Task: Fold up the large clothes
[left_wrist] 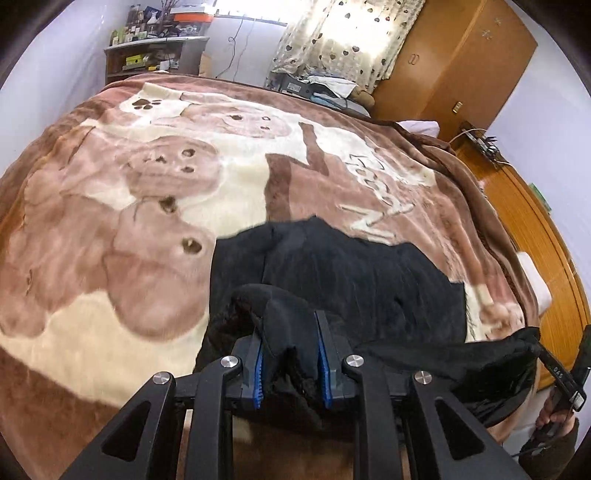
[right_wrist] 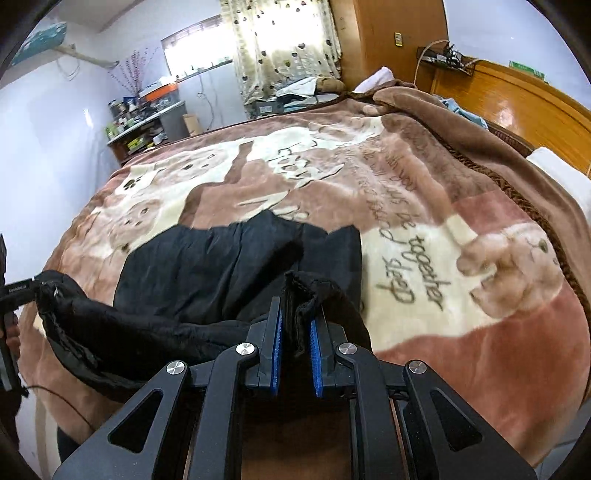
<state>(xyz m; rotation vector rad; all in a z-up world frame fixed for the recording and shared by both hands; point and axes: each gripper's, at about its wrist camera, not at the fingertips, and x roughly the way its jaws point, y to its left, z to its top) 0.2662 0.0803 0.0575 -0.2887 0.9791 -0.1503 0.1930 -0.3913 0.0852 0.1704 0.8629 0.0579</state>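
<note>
A large black garment (left_wrist: 340, 273) lies spread on the near part of a bed covered by a brown and cream bear-print blanket (left_wrist: 155, 206). My left gripper (left_wrist: 290, 332) is shut on a bunched edge of the garment at its near left corner. My right gripper (right_wrist: 295, 325) is shut on a folded edge of the same garment (right_wrist: 221, 269) at its near right corner. Both held corners are lifted a little above the blanket, with cloth hanging between them. The right gripper shows at the right edge of the left wrist view (left_wrist: 554, 365), and the left gripper at the left edge of the right wrist view (right_wrist: 18, 291).
A wooden headboard (right_wrist: 517, 107) and a white pillow (right_wrist: 561, 166) are at the right. A wardrobe (left_wrist: 454, 55) and a curtained window (left_wrist: 354, 33) stand beyond the bed. A cluttered shelf unit (left_wrist: 155, 55) is at the far left. The blanket (right_wrist: 461, 229) lies beyond the garment.
</note>
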